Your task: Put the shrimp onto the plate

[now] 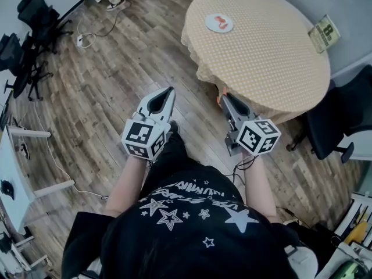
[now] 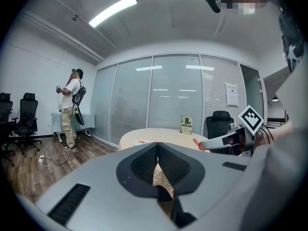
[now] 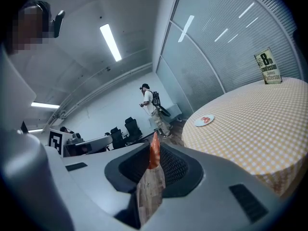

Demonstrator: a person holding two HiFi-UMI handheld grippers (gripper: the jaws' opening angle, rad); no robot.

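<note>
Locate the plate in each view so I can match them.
Head view: plate at top centre, on the table.
Left gripper view: plate just left of centre.
Right gripper view: plate right of centre.
Shared landmark: the green sign on the table.

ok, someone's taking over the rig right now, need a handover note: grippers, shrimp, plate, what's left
Left gripper: shut, empty, held short of the table.
Right gripper: shut on an orange shrimp, over the floor near the table's near edge.
Plate: on the far side of the table, with a red-orange piece already on it, too small to identify.
Done: shrimp is in the grip.
Left: carry it over to the plate and release it there.
</note>
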